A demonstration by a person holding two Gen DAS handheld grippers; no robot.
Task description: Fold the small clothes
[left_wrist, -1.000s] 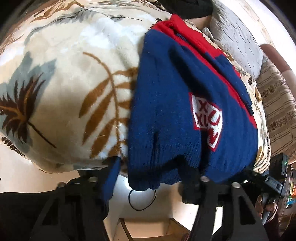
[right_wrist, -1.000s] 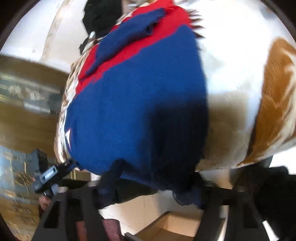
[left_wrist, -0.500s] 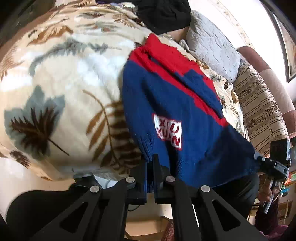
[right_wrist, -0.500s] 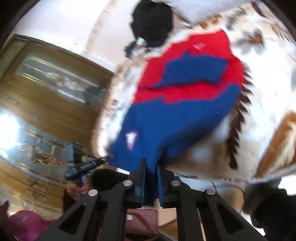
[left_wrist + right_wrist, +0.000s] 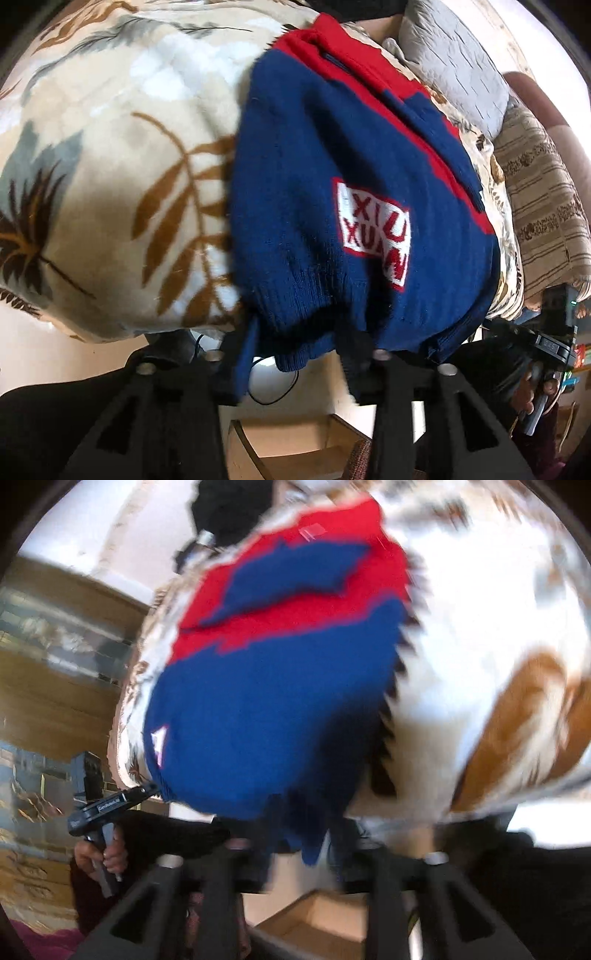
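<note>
Blanket (image 5: 110, 155); sweater (image 5: 332, 184) hem between fingers (image 5: 245, 354)

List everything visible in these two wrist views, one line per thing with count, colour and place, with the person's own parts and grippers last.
sweater: one, navy with red top and white-red patch, flat on blanket, hem hanging at the near edge.
blanket: one, cream with brown and grey leaves, covering the bed.
grey pillow: one, quilted, beyond the sweater.
striped cushion: one, beige-brown, right of the blanket.
black item: one, at the far end; too blurred to identify.
wooden box: one, light wood, on the floor below.
left gripper: black, jaws opening, hem between them.
right gripper: black, jaws opening, hem between them.
hand: one, holding the left gripper's handle.
</note>
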